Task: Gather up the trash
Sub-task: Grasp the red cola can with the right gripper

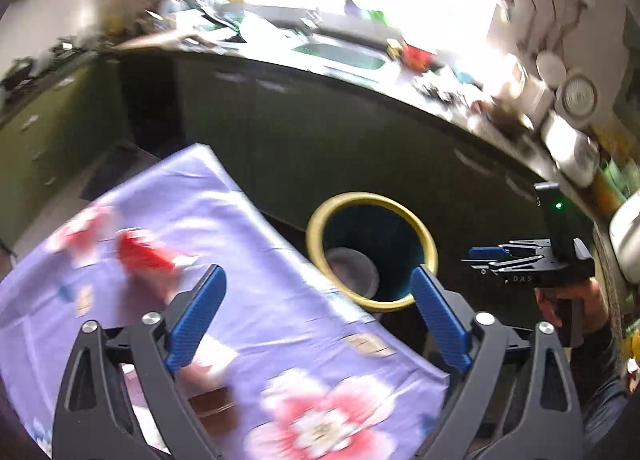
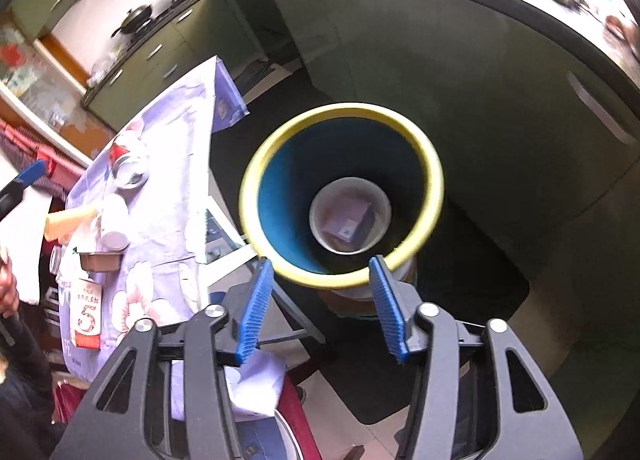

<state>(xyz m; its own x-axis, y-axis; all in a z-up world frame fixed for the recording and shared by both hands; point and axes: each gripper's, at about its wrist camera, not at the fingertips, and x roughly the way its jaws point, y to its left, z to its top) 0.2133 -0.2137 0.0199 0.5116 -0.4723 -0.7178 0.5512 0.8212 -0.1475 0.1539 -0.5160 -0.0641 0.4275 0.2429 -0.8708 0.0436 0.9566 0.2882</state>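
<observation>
A bin with a yellow rim [image 1: 368, 197] and a blue inside stands on the floor beside a table under a purple flowered cloth [image 1: 280, 320]. At the bottom of the bin [image 2: 344, 109] lie a white round container [image 2: 318, 216] and a small purple carton [image 2: 348, 222]. My left gripper [image 1: 318, 272] hangs open and empty over the table's edge, near a blurred red can [image 1: 144, 256]. My right gripper [image 2: 320, 262] is open above the bin's near rim, nothing between its fingers. On the cloth [image 2: 168, 188] lie the can [image 2: 128, 174], paper cups [image 2: 114, 212], a foil tray [image 2: 100, 260] and a sachet [image 2: 86, 320].
Dark green cabinets [image 1: 360, 132] run behind the bin under a cluttered counter with a sink [image 1: 340, 54]. A hob with a pan [image 2: 136, 14] is at the far left. A dark mat [image 2: 460, 340] lies on the floor around the bin. A hand [image 1: 572, 300] holds the right gripper.
</observation>
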